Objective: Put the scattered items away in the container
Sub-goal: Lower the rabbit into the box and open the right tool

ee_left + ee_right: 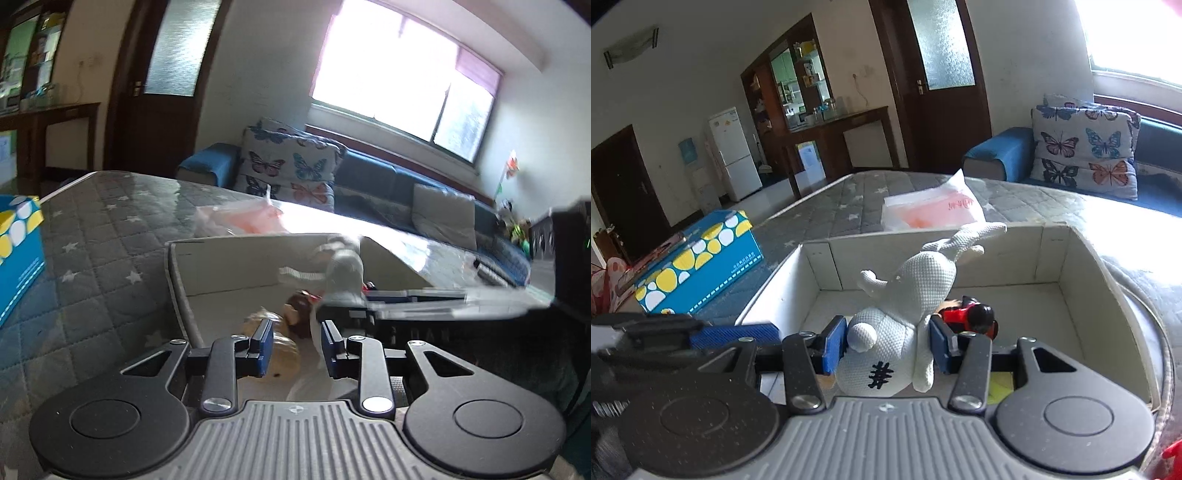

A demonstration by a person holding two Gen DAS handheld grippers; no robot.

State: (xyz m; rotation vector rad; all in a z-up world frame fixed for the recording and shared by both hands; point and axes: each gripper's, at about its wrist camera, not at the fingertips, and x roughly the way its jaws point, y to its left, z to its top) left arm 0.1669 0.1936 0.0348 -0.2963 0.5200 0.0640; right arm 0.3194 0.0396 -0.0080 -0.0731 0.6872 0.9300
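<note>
A white open box [1008,258] stands on the quilted grey table; it also shows in the left wrist view [236,266]. My right gripper [888,345] is shut on a white mesh plush toy [908,306] and holds it over the box. A red and black toy [971,315] lies in the box just beyond it. In the left wrist view the plush [343,273] is blurred above the box, with my right gripper's fingers under it. My left gripper [297,349] is open and empty over the box's near end, above a tan toy [284,350] and a brown toy [299,314].
A blue box with yellow and white spots [698,262] sits on the table to the left, also in the left wrist view [18,251]. A clear bag with orange contents [931,210] lies behind the white box. A sofa with a butterfly cushion [1086,147] stands beyond the table.
</note>
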